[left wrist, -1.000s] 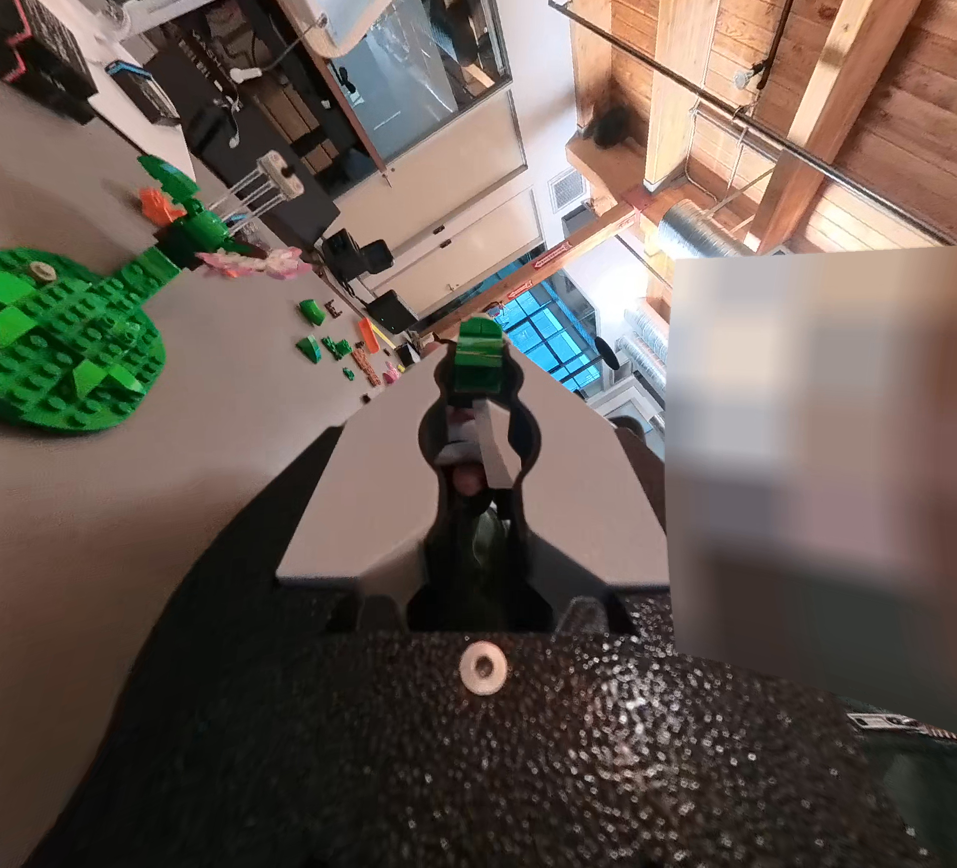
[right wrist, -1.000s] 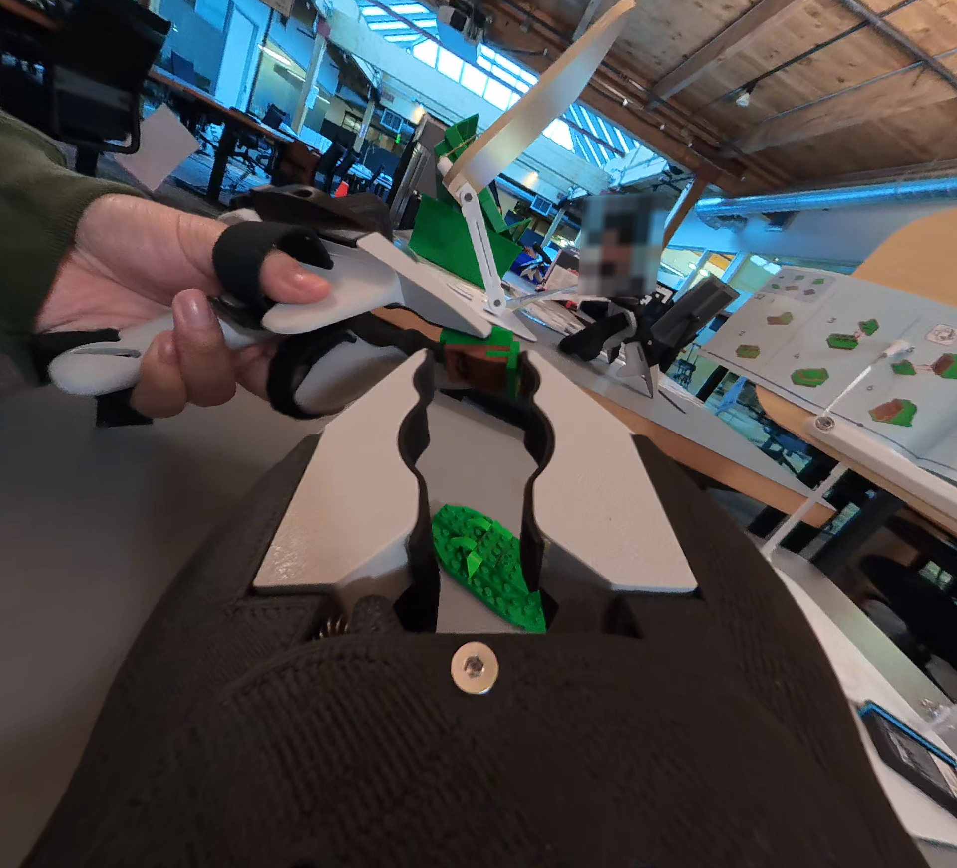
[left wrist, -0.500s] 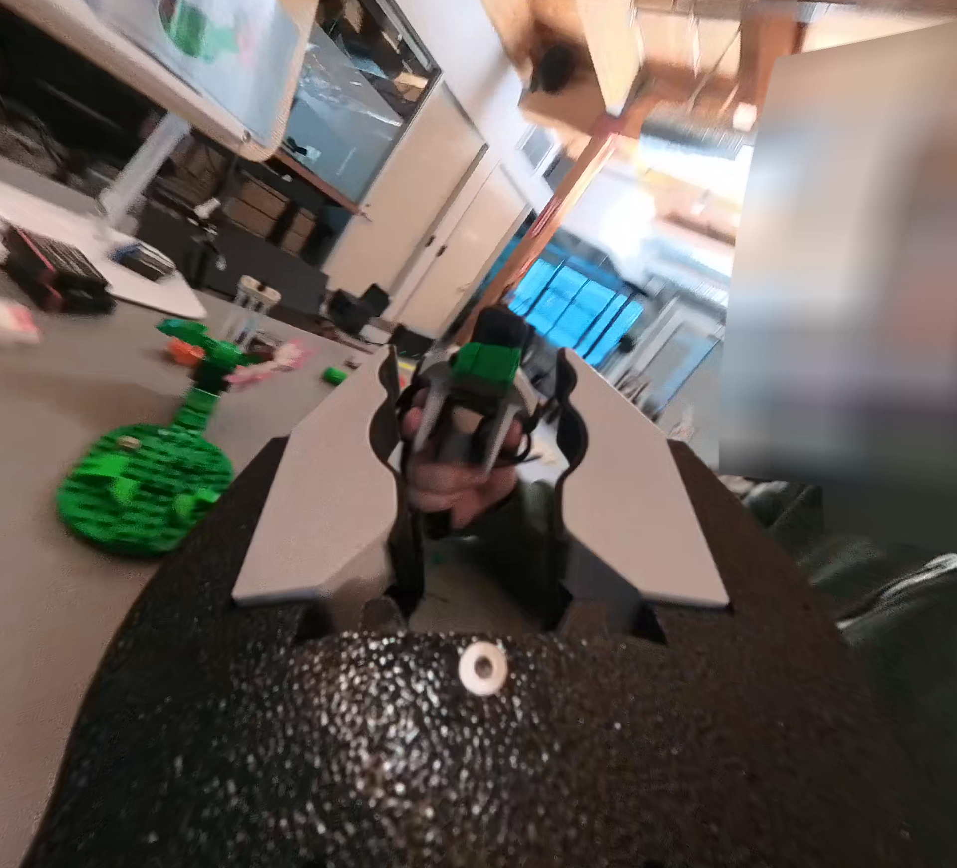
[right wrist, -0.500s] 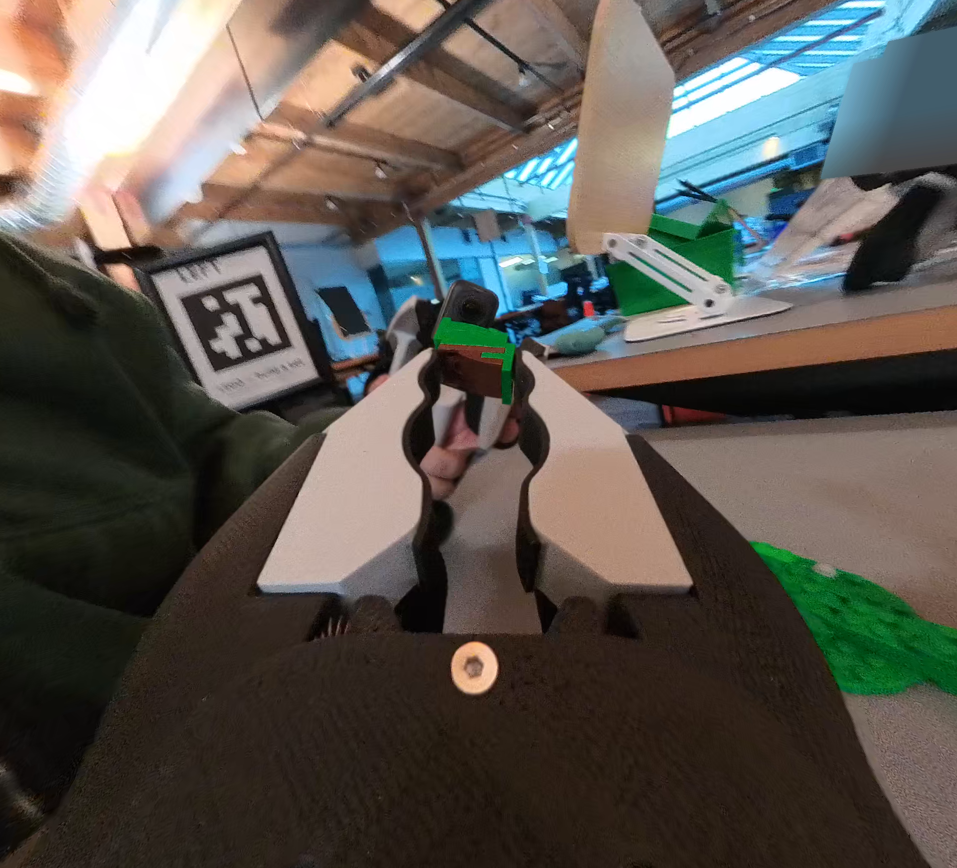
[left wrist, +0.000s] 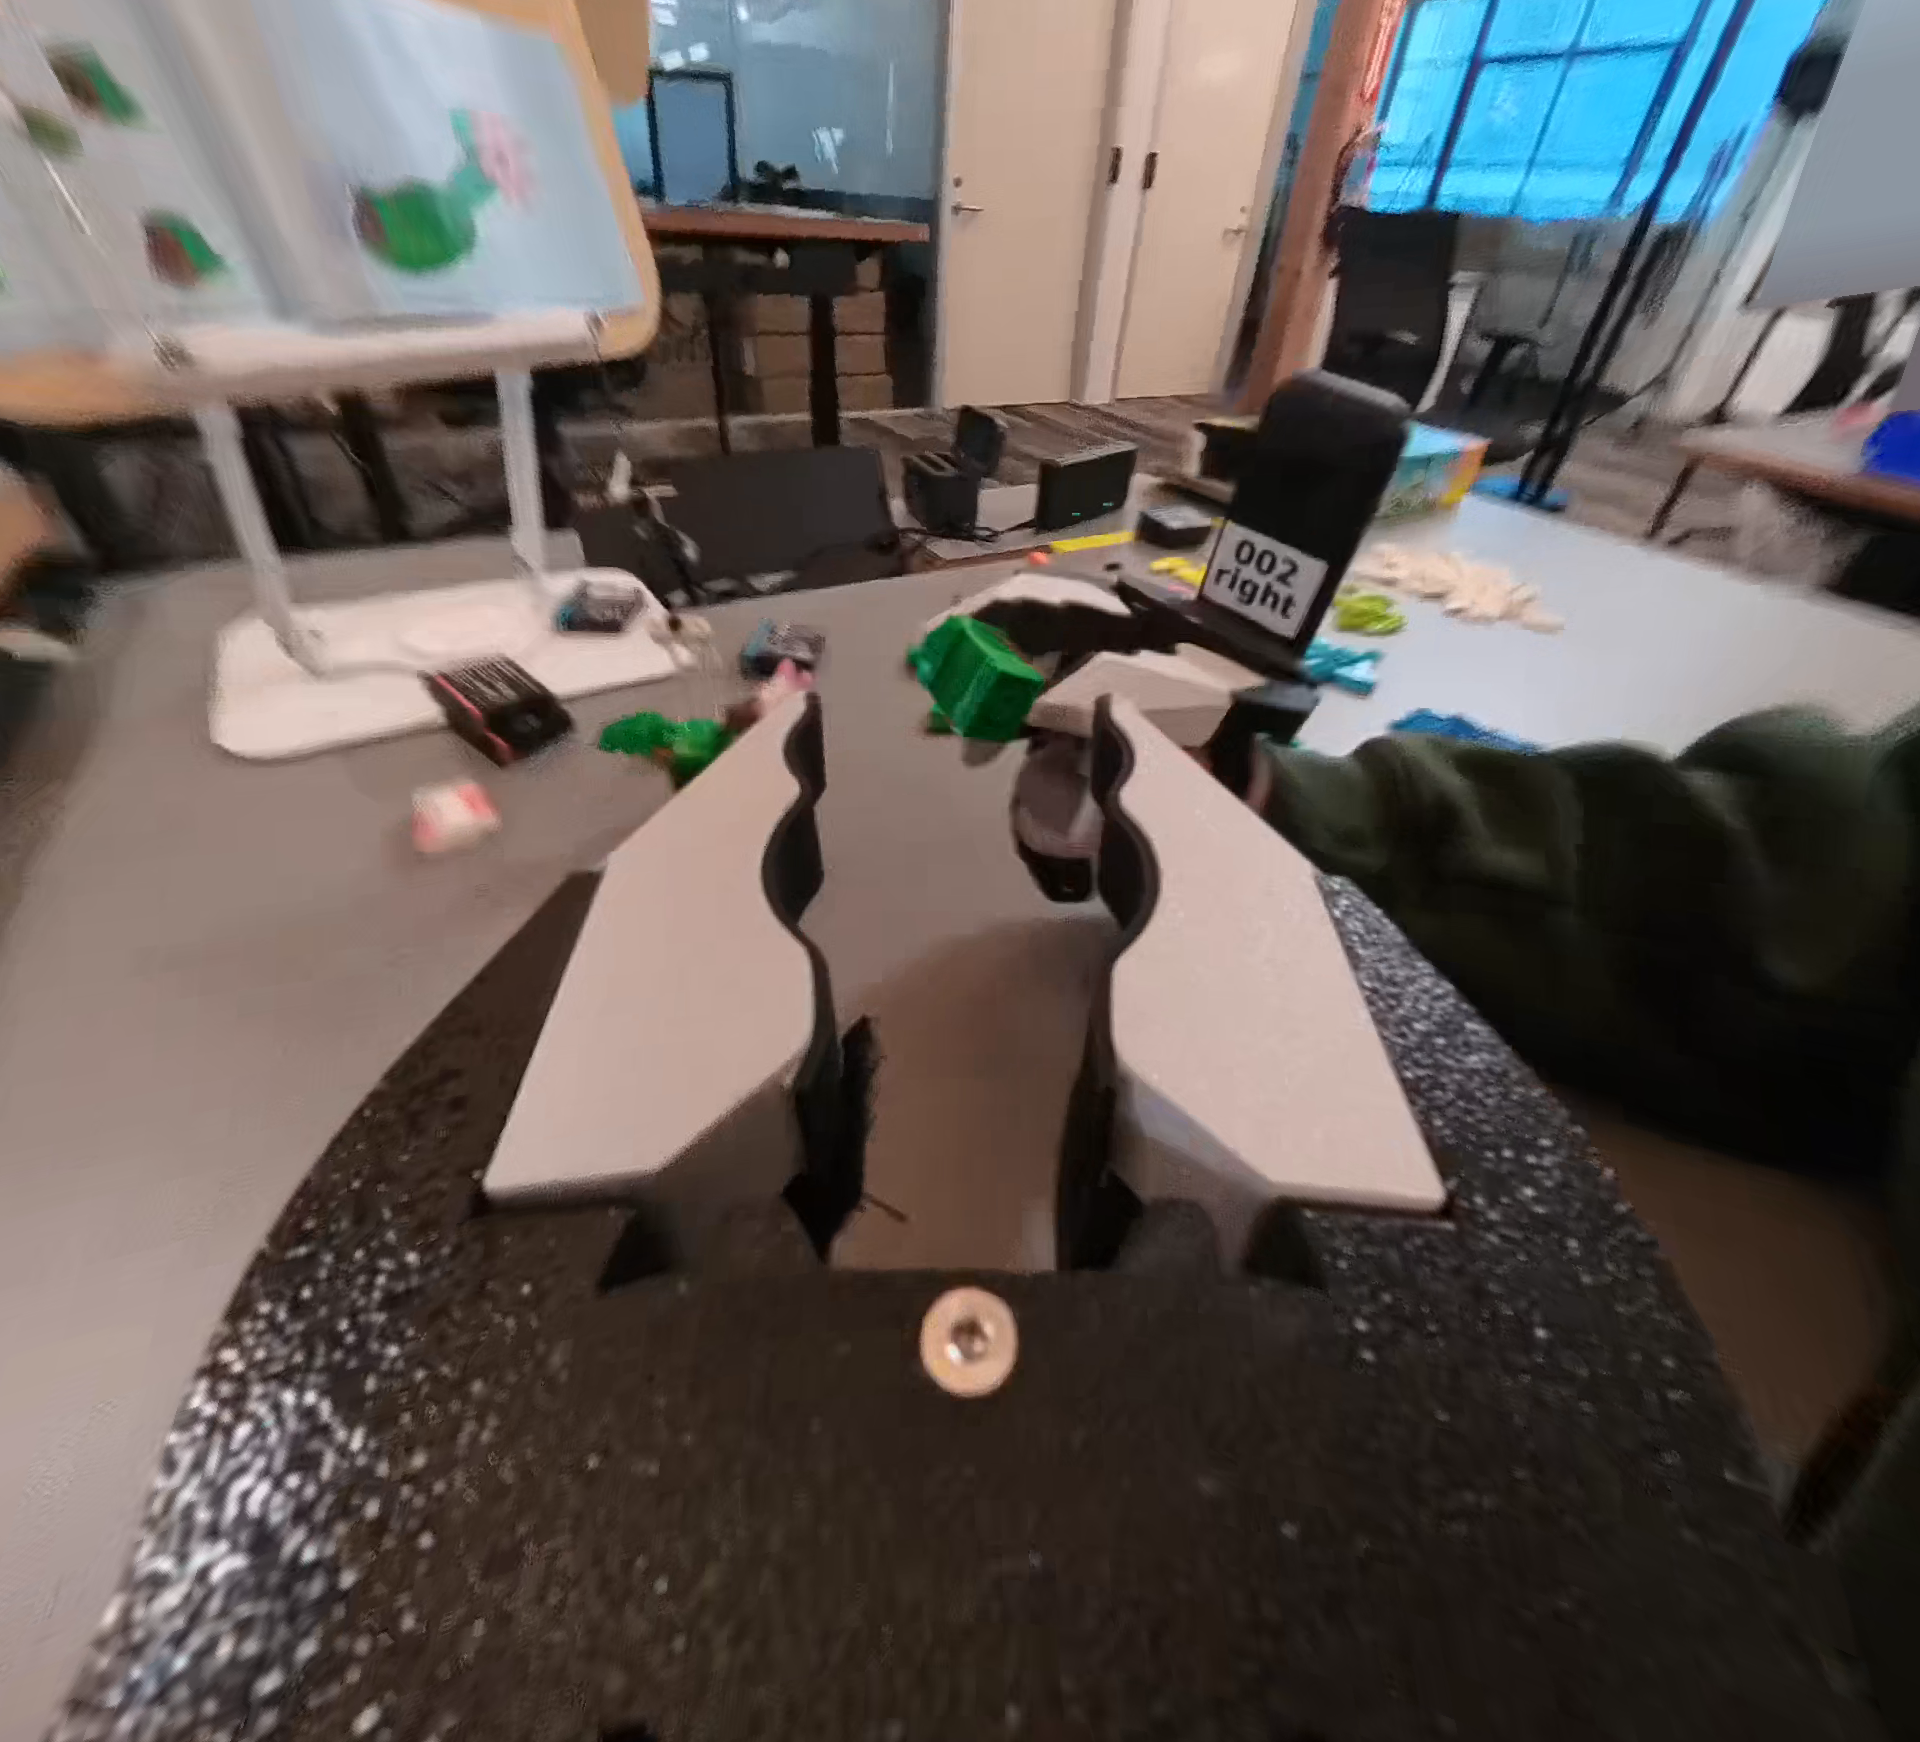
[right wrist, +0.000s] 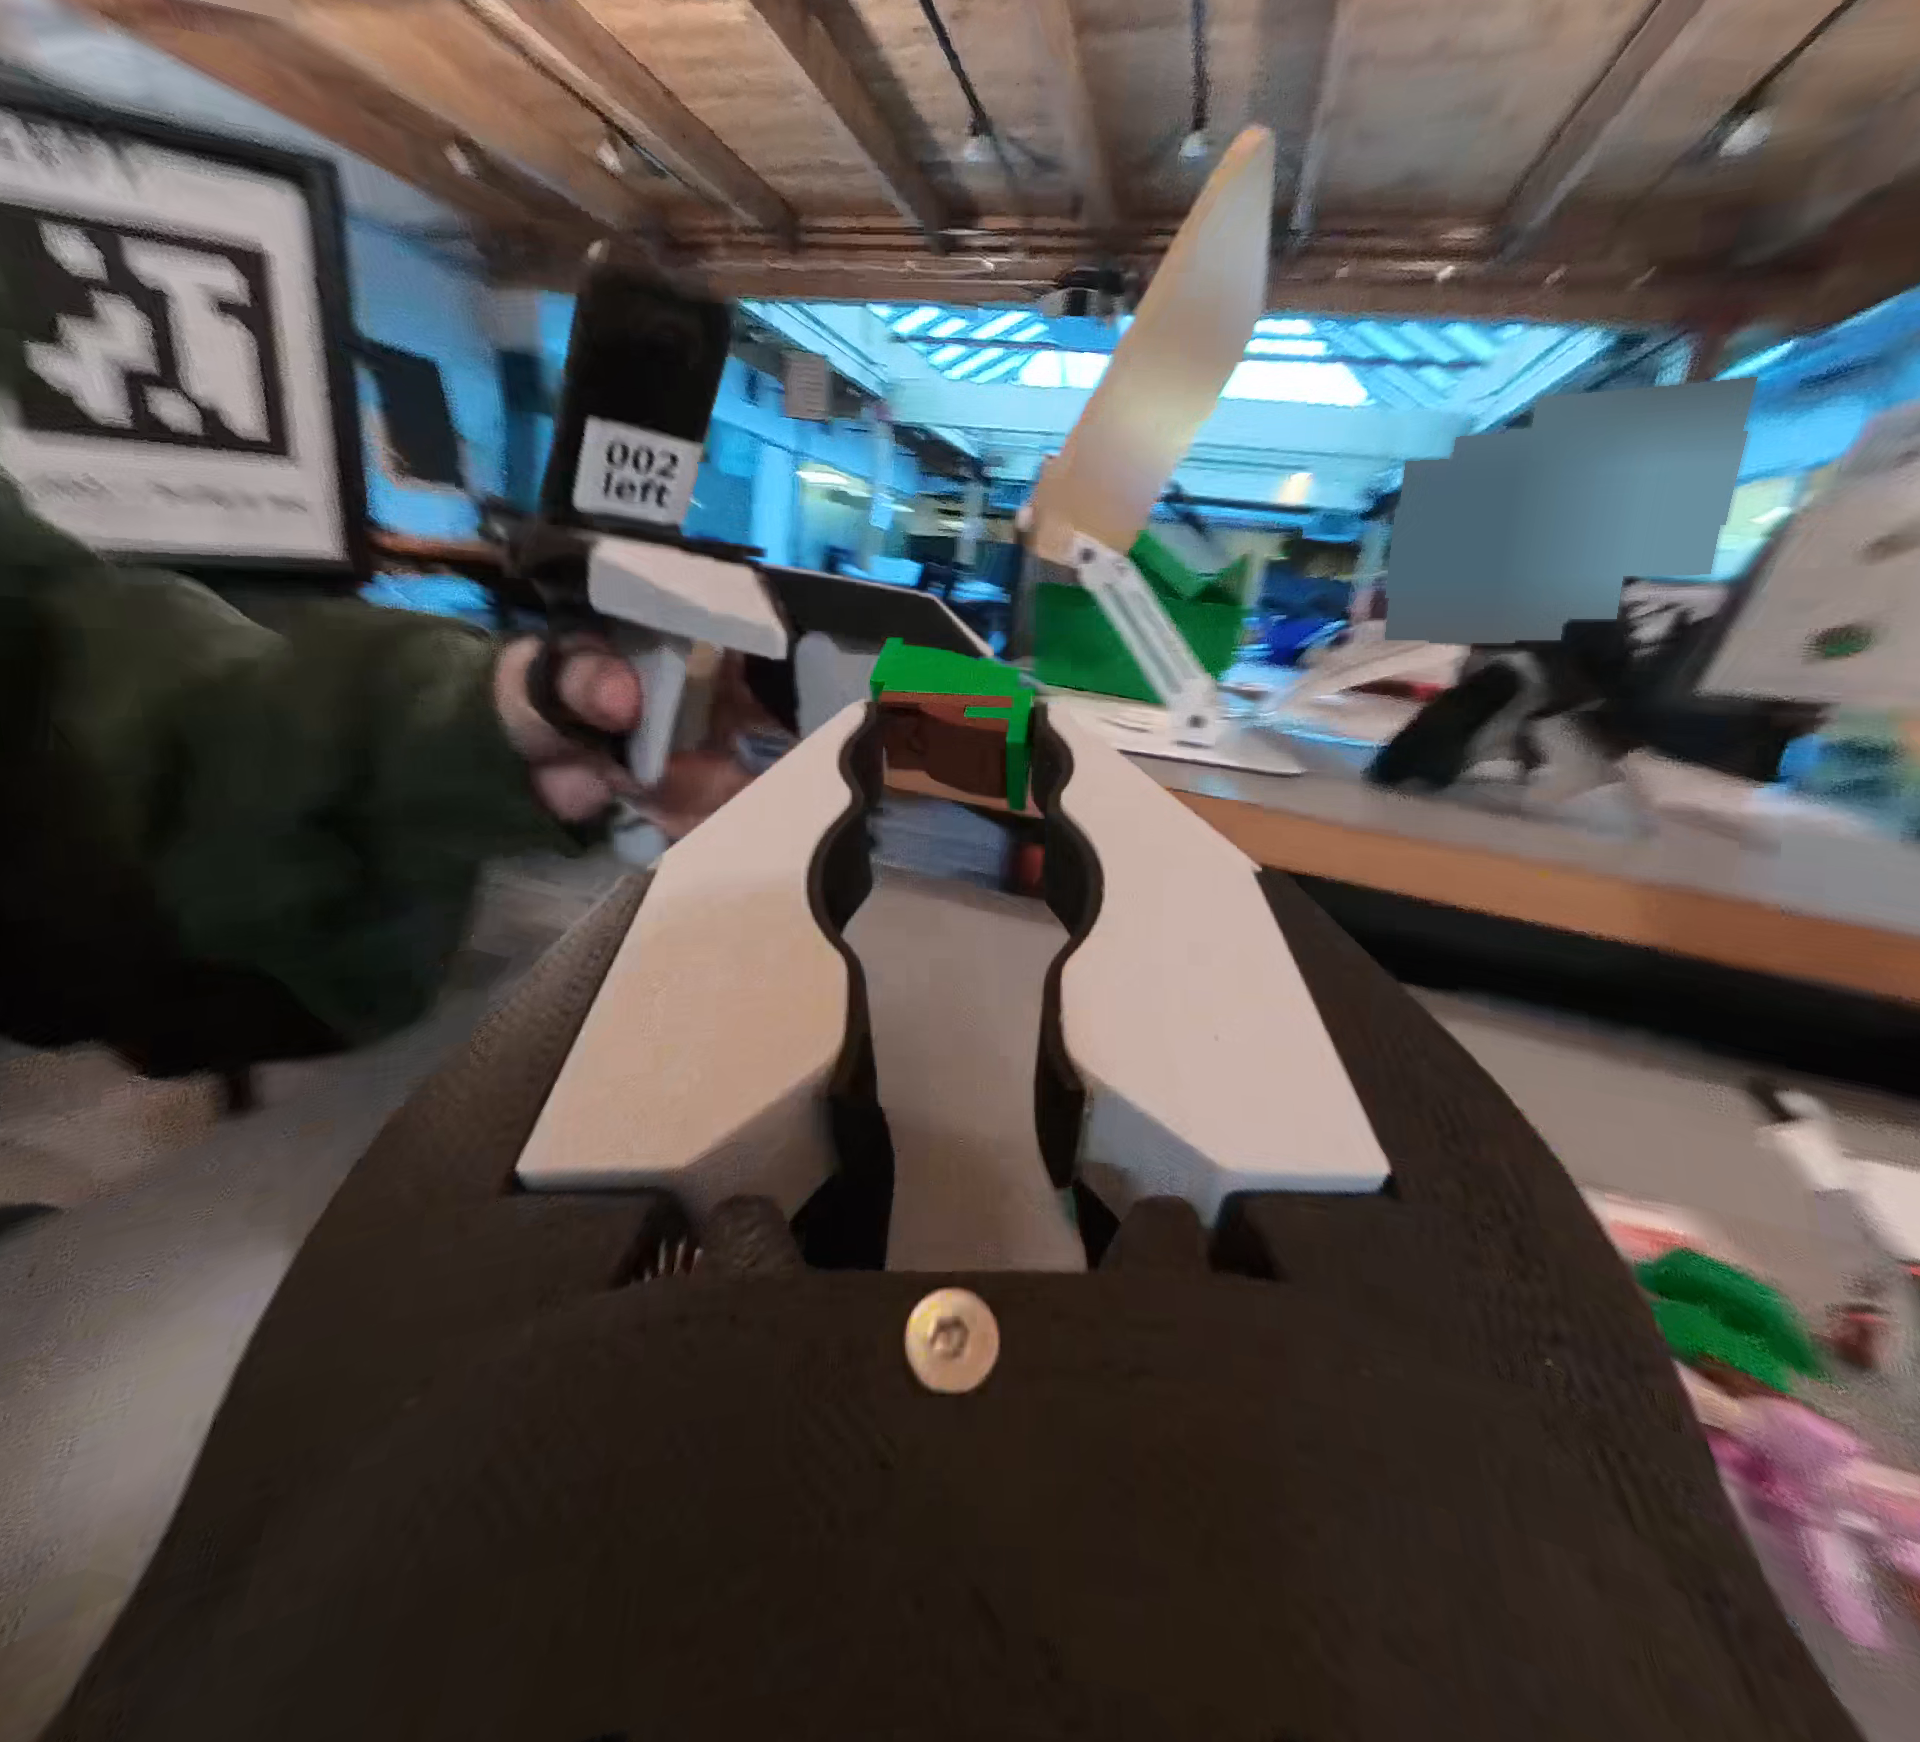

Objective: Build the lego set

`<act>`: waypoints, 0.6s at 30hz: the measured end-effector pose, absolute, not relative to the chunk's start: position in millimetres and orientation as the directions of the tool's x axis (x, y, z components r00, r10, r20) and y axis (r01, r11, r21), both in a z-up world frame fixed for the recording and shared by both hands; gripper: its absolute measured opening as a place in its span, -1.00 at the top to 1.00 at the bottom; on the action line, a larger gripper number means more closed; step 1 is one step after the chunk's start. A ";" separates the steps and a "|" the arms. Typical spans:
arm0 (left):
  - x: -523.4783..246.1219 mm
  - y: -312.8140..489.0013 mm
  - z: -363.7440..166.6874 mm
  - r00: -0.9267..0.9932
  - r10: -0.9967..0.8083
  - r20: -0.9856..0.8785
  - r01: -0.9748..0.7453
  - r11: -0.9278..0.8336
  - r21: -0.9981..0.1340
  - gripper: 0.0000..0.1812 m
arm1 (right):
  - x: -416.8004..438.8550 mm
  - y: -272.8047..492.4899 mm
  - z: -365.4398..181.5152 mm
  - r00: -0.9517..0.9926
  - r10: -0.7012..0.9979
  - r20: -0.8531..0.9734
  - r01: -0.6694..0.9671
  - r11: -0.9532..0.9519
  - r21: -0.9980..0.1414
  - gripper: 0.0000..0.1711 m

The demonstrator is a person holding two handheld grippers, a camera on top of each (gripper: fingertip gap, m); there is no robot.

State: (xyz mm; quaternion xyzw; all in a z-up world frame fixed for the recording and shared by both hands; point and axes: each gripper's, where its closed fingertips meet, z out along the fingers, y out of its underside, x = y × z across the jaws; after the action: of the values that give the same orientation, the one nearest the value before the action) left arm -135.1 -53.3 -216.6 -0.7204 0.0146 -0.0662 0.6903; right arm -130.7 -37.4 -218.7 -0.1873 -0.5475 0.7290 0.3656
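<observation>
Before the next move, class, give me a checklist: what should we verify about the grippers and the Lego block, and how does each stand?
1. Right gripper shut on the block: ok.
2. Block held at the fingertips, not deep: ok.
3. Left gripper open and empty: ok.
4. Grippers apart, not touching: ok.
5. Instruction booklet in view on its stand: ok.
6. Base plate where the block goes in view: cannot tell.

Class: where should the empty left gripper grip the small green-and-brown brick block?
Probably the green top and underside, approached end-on: the right gripper already clamps the brown sides. The left gripper is open.
</observation>
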 end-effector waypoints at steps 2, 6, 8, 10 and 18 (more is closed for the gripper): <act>-134.0 -49.3 -221.7 0.957 -0.148 0.250 0.240 -0.084 -0.967 0.41 | -131.2 -39.0 -219.8 -0.604 0.768 0.214 -0.378 -0.039 -0.925 0.69; -130.0 -42.6 -228.5 0.814 -0.227 0.535 0.515 -0.142 -0.845 0.39 | -132.5 -46.8 -224.4 -0.523 0.774 0.355 -0.431 0.119 -0.895 0.69; -130.1 -41.8 -227.1 0.731 -0.272 0.626 0.614 -0.138 -0.777 0.49 | -132.3 -51.1 -225.7 -0.484 0.765 0.424 -0.458 0.191 -0.868 0.69; -129.5 -41.3 -230.2 0.671 -0.293 0.681 0.668 -0.160 -0.727 0.63 | -133.4 -55.6 -230.0 -0.462 0.747 0.478 -0.464 0.256 -0.848 0.69; -143.7 -54.8 -213.3 0.897 -0.268 0.353 0.386 0.080 -0.919 0.84 | -142.2 -44.0 -229.1 -0.451 0.806 0.383 -0.422 0.186 -0.887 0.24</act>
State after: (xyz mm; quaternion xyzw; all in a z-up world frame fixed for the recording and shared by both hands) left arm -143.7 -54.8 -213.3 -0.6407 -0.0460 -0.2228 0.7333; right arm -142.2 -44.0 -229.1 -0.1634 -0.5873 0.6168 0.4979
